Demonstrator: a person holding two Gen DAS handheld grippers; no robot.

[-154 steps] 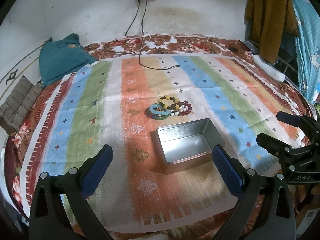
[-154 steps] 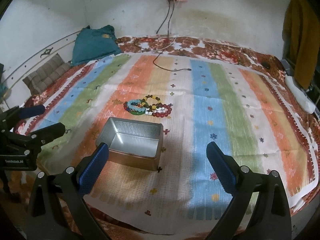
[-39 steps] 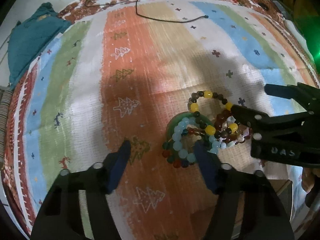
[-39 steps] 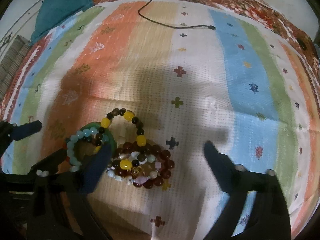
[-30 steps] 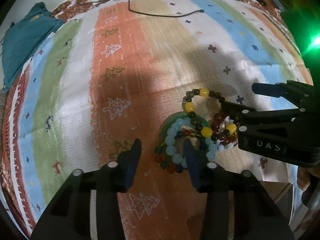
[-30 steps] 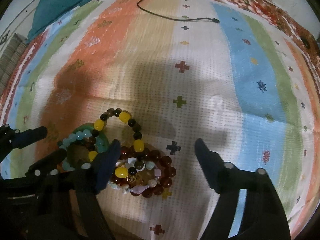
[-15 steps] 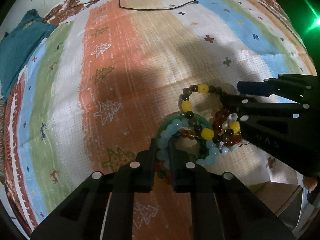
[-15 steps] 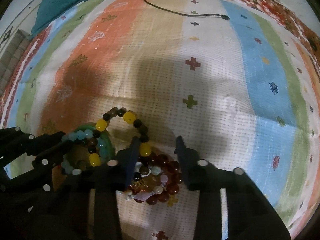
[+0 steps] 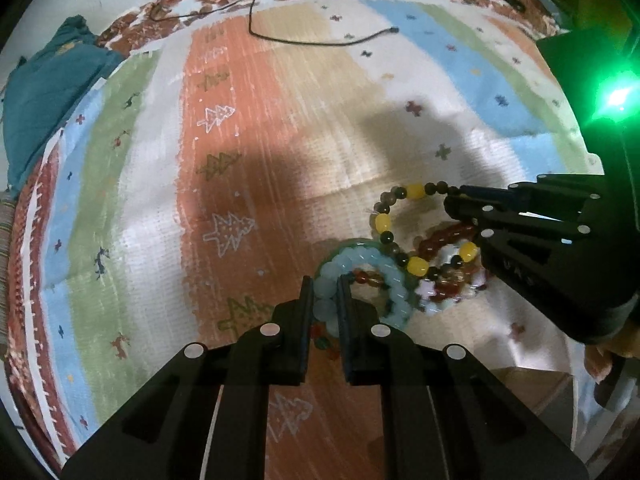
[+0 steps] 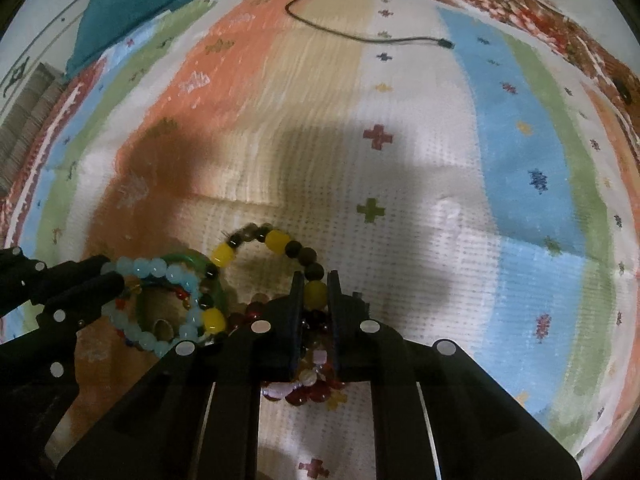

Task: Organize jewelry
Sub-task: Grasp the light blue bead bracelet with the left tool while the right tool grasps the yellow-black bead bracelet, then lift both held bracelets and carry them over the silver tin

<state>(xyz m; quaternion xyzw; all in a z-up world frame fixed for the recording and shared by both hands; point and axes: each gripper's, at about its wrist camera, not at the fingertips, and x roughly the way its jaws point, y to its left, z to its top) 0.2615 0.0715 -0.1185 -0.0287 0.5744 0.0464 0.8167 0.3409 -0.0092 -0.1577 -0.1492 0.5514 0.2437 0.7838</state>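
Observation:
A pile of beaded bracelets lies on the striped cloth. My left gripper is shut on the light blue bead bracelet, which lies over a green bangle. My right gripper is shut on the yellow and dark bead bracelet, pinching a yellow bead. That bracelet also shows in the left wrist view, with the right gripper coming in from the right. Dark red beads and pale pink beads lie beneath. The left gripper shows at the left of the right wrist view.
A black cable lies across the far part of the cloth, also in the right wrist view. A teal cushion sits at the far left. A corner of the metal tin shows at lower right. A green light glows at right.
Both grippers moved down onto the bracelet pile and closed. The left shut on the light blue bracelet, the right on the yellow and dark bracelet.

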